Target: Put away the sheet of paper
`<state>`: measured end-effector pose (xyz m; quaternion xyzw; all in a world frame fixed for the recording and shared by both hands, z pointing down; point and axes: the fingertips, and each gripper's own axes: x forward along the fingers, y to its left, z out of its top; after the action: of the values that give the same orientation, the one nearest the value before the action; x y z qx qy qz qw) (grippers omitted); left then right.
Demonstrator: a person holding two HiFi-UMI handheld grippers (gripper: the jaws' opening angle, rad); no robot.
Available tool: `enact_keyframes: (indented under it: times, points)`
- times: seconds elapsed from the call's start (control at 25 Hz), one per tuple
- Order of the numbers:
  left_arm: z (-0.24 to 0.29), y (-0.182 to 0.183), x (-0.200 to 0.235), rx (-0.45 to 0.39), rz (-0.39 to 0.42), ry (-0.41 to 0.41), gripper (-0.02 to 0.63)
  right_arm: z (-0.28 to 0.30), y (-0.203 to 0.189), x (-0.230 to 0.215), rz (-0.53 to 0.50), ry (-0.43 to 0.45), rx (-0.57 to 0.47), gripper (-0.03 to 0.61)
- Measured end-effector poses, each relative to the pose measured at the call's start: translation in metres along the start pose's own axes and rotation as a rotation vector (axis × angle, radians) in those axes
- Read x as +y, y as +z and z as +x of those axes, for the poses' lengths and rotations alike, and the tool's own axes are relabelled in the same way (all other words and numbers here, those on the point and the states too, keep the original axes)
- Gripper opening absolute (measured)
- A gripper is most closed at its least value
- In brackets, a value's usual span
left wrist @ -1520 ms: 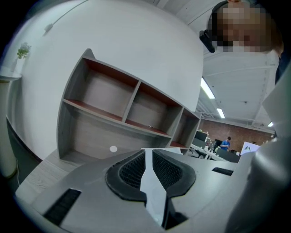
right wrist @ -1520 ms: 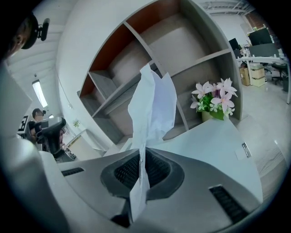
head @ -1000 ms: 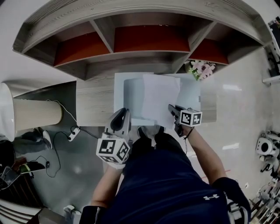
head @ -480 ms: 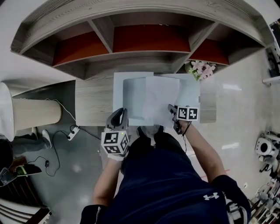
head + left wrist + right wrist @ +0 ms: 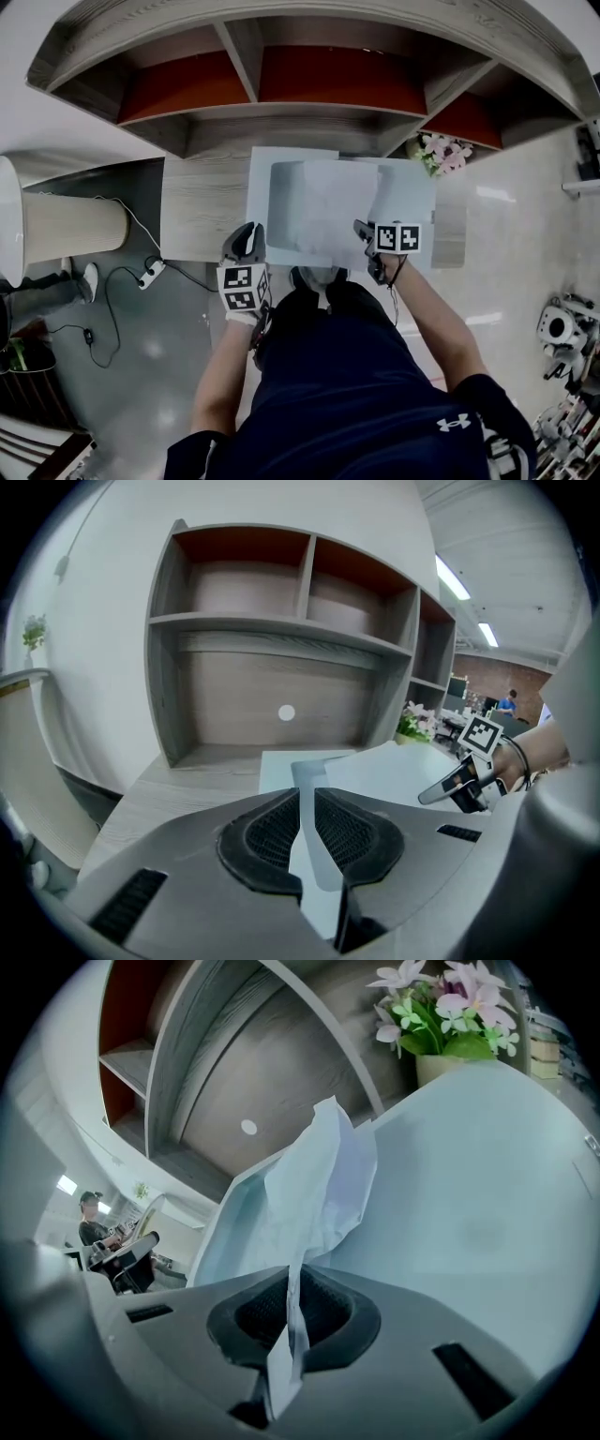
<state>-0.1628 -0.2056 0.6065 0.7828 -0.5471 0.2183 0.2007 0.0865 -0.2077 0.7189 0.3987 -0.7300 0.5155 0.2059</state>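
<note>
A pale blue folder [image 5: 261, 167] lies open on the wooden desk [image 5: 202, 211], with a greyish clear leaf [image 5: 284, 211] raised from it. The white sheet of paper [image 5: 336, 208] hangs over the folder's middle. My right gripper [image 5: 362, 234] is shut on the sheet's near edge; in the right gripper view the paper [image 5: 321, 1180] stands crumpled between the pads. My left gripper [image 5: 246, 240] is at the folder's near-left corner. In the left gripper view its pads [image 5: 267, 834] pinch the clear leaf [image 5: 307, 803].
A grey shelf unit [image 5: 248, 56] with orange-backed compartments stands behind the desk. A pot of pink flowers [image 5: 439, 150] sits at the folder's far right corner. A pale cylinder [image 5: 66, 230] and cables with a power strip [image 5: 150, 274] are on the floor at left.
My left gripper has moved forward to the folder's near-left corner. The sheet has come lower and leftward over the folder. The right gripper has barely shifted.
</note>
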Motion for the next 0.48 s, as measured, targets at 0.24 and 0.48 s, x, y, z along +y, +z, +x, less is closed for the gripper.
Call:
enact_keyframes:
  times: [0.24, 0.48]
  points:
    - [0.014, -0.026, 0.017, 0.069, -0.067, 0.036, 0.063, 0.017, 0.0, 0.016, -0.017, 0.006, 0.033, 0.015]
    - [0.02, -0.035, 0.023, 0.09, -0.074, 0.042, 0.076, 0.038, 0.003, 0.036, -0.048, 0.016, 0.061, 0.015]
